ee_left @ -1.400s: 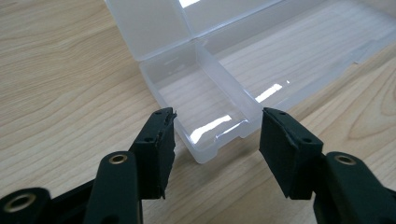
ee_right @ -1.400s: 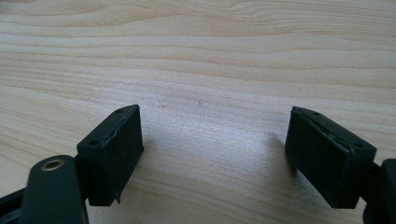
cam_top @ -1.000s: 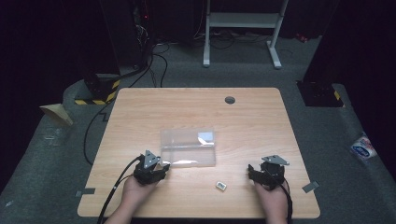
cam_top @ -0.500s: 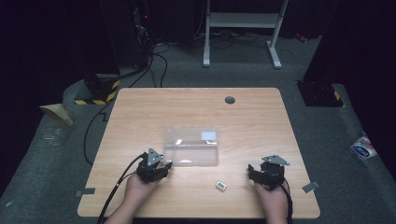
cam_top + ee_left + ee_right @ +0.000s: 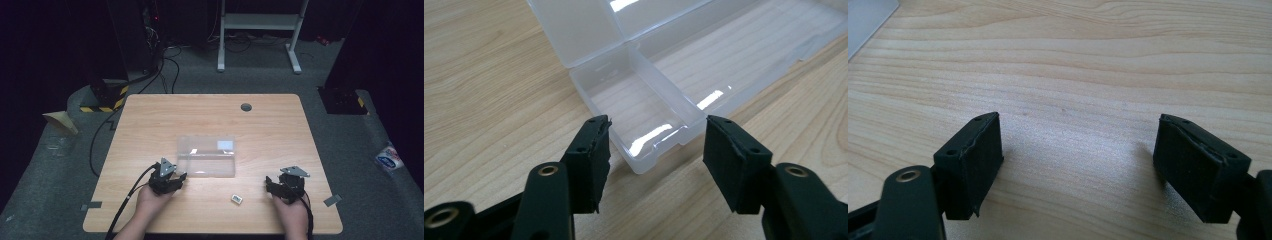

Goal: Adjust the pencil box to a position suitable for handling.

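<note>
Left tool at the open box; right tool idle.

Your left tool [image 5: 656, 150] stood open, its jaws having just widened, nothing pressed between them; the clear plastic box [image 5: 644, 120] lay just ahead on the worktop [image 5: 150, 125], near corner toward you, lid back, long axis across the table. Your right tool [image 5: 1075, 160] stood open over bare wood, well apart. A pale label [image 5: 225, 145] on the box was unreadable.
</note>
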`<control>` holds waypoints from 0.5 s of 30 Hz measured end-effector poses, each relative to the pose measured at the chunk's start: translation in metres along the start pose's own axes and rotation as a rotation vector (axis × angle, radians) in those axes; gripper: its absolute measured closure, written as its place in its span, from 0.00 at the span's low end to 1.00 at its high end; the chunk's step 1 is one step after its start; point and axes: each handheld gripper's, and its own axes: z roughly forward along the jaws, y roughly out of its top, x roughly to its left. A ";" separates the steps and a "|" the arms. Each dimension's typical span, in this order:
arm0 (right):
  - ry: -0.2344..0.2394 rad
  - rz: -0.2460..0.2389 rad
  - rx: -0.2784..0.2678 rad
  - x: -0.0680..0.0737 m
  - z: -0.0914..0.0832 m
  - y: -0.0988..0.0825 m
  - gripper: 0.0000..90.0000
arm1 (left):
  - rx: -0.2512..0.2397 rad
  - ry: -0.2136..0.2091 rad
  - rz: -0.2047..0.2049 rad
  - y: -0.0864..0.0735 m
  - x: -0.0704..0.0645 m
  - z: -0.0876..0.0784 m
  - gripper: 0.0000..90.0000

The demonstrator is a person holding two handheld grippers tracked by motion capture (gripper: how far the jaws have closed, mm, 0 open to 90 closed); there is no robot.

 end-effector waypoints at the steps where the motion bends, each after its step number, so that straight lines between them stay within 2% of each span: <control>1: 0.000 0.000 0.000 0.000 0.000 0.000 0.21 | 0.000 0.000 0.000 0.000 0.000 0.000 0.47; 8: 0.000 0.000 0.000 0.000 0.000 0.000 0.21 | -0.020 -0.006 -0.024 0.002 0.000 -0.007 0.42; 15: 0.000 0.000 0.000 0.000 0.000 0.000 0.21 | -0.023 0.001 -0.020 0.002 0.003 -0.010 0.43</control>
